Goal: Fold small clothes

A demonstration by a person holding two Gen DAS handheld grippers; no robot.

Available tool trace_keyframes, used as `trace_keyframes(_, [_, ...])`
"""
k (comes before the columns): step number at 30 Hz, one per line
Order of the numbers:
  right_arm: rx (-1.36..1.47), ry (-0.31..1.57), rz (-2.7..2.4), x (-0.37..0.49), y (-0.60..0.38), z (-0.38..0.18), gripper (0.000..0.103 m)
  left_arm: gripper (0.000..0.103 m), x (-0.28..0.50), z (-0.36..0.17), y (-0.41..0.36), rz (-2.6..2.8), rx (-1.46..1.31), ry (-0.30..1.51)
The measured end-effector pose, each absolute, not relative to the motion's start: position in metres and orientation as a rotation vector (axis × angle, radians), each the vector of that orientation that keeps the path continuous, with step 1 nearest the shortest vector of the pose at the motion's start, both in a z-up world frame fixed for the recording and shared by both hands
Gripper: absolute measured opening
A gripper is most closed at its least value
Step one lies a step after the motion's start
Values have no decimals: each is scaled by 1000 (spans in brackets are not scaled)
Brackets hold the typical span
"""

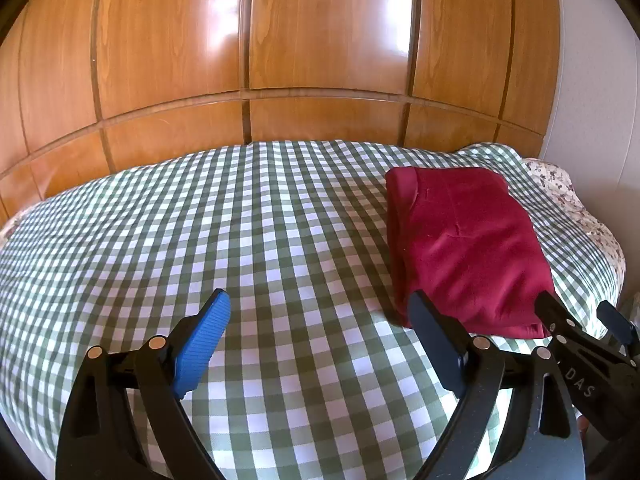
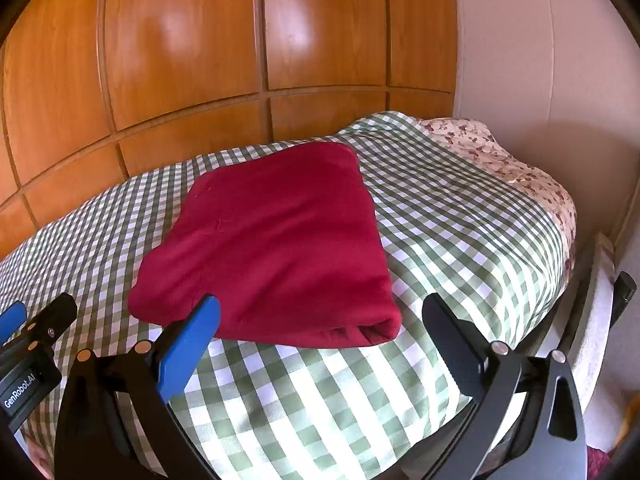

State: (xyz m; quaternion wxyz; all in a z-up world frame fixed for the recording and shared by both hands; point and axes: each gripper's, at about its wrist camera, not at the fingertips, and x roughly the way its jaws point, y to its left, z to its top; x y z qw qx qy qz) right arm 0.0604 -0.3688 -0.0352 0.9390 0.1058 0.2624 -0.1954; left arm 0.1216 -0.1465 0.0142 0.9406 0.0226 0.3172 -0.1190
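Folded red garment (image 2: 272, 248) on the checked bed (image 2: 440, 240), left gripper (image 1: 320, 340) jaws wide and empty beside it, right gripper (image 2: 320, 336) jaws wide just before it, floral pillow (image 2: 500, 160) beyond, clearest in the right view

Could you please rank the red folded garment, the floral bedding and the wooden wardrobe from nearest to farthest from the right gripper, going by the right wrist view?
From the right gripper:
1. Red folded garment, just ahead on the checked cover, toward the left.
2. Floral bedding, farther back on the right.
3. Wooden wardrobe, behind the bed.
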Motion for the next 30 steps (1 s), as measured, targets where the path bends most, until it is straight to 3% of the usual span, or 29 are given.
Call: trace_keyframes(30, [205, 532, -384, 62, -370, -35, 101, 89, 127, 9, -138, -229, 10, 677])
